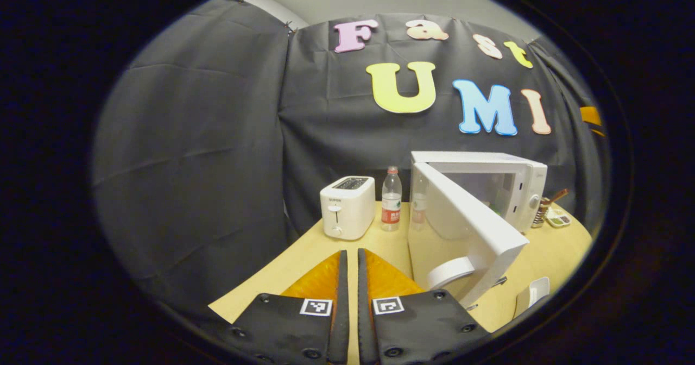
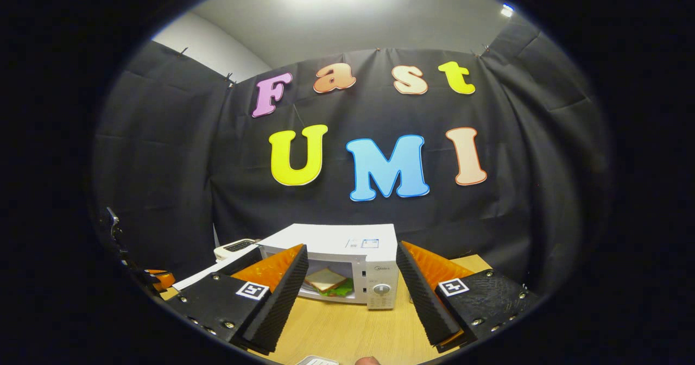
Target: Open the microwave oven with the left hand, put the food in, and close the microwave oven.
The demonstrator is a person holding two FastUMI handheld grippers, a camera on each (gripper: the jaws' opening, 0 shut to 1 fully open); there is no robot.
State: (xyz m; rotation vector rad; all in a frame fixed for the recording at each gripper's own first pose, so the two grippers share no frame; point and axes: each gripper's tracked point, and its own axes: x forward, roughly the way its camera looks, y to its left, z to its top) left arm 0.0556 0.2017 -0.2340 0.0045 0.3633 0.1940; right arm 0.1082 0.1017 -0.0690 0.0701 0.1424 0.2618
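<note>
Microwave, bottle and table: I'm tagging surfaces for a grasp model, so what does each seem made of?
Microwave: smooth white casing with a soft sheen, probably painted metal or plastic; its open door looks the same. Bottle: clear, see-through plastic with a red cap and label. Table: pale matte top with faint grain, likely wood or wood-look laminate.
</note>
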